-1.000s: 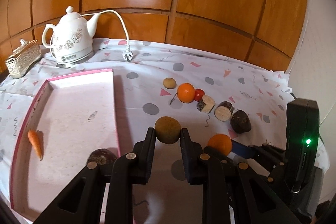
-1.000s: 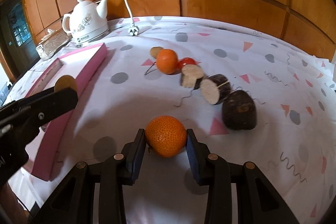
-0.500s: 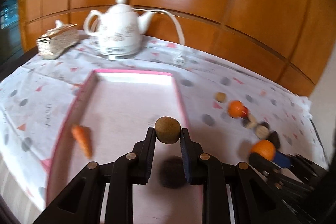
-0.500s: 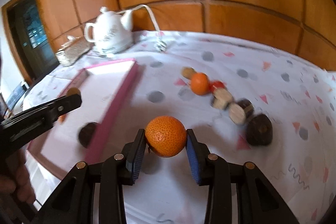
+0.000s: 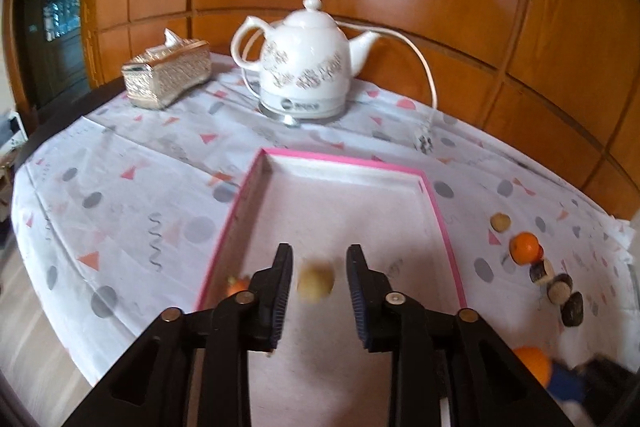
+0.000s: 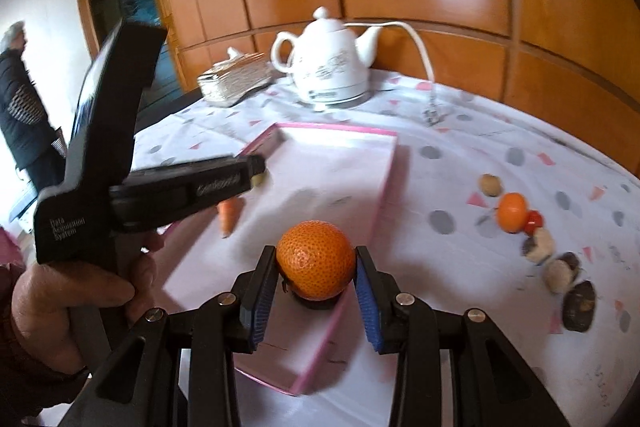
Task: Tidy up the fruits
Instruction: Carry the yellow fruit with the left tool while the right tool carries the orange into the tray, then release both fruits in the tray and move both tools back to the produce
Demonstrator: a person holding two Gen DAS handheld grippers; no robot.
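Fruits sit in three places: one blurred tan fruit (image 5: 316,281) hangs between the pads of your left tongs (image 5: 319,281) with a gap on each side, over the pink-rimmed tray (image 5: 438,211); those jaws have just been opening and no longer press on it. Your right tongs (image 6: 316,269) clamp an orange (image 6: 315,259), narrow-set against its skin, above the tray's near right corner, with a dark round thing half hidden beneath the orange. In the right wrist view a carrot (image 6: 229,215) lies on the tray floor at 10 o'clock from the held orange, close under the left tool gripped by your left hand (image 6: 80,291). Loose on the counter (image 5: 120,195) at 3 o'clock of the tray: a small tan fruit (image 6: 490,185), a second orange (image 6: 511,211) touching a small red fruit (image 6: 535,218), then a curving row of cut brown-skinned pieces (image 6: 558,273). A white kettle (image 5: 304,67) stands at 12 o'clock beyond the tray, a patterned tissue box (image 5: 168,79) at 11 o'clock. A person in dark clothes (image 6: 20,107) stands far left.
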